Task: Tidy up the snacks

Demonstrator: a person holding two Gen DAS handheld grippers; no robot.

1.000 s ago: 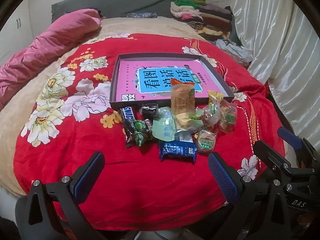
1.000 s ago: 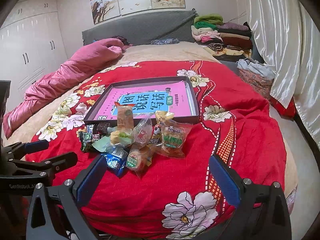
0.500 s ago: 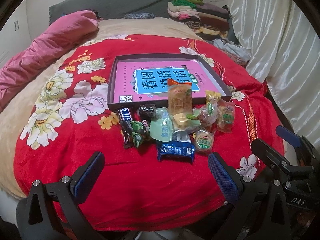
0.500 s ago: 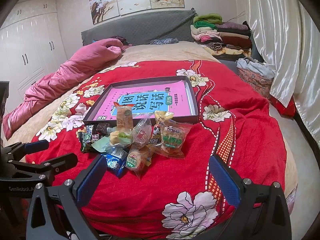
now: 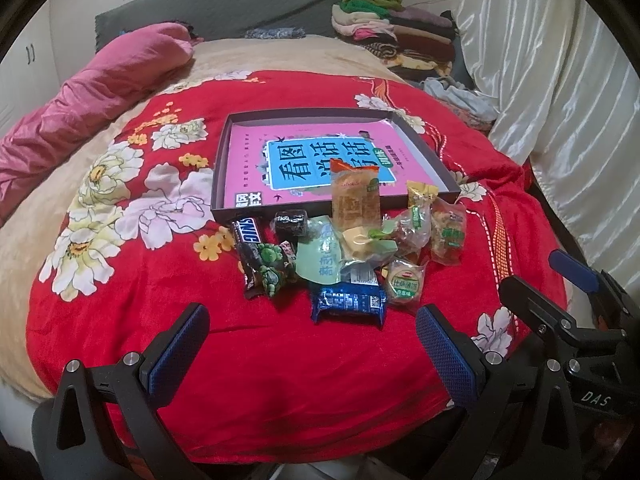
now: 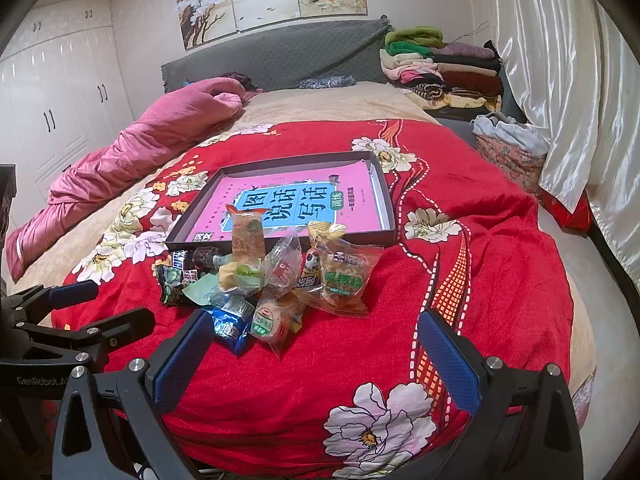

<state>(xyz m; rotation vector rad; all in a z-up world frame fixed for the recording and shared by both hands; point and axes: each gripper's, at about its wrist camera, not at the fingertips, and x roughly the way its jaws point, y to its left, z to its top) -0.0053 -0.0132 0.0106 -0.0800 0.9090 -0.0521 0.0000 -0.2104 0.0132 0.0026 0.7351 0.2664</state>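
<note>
**Snacks heaped before the tray, both claws released**

Left gripper [image 5: 308, 344] spread wide, nothing between its blue pads, poised above the near edge of the red floral blanket [image 5: 248, 392]. Right gripper [image 6: 316, 354] likewise spread and empty, seen also at the right edge of the left wrist view.

Snack pile [image 5: 352, 252] lying on the blanket, just in front of the dark shallow tray [image 5: 222, 184], touching its near wall. Inside the tray, only a pink book [image 5: 316, 152] with a blue title panel.

Within the pile:
- Snickers bar [image 5: 250, 250] at the left end, a green-printed wrapper overlapping its lower half.
- Small dark roll [image 5: 291, 222] next to it, close to the tray wall.
- Orange-topped cracker pack [image 5: 355, 196] standing tilted against the tray's front wall.
- Pale green packet [image 5: 322, 256] in the middle.
- Blue wrapper [image 5: 349, 303] nearest the left gripper.
- Round pastry in clear wrap [image 5: 404, 283] just beside the blue wrapper.
- Clear bag with green label [image 6: 344, 278] at the right end.

Pink quilt [image 6: 132, 152] bunched along the far left of the bed; folded clothes [image 6: 440, 70] stacked by the headboard.
</note>
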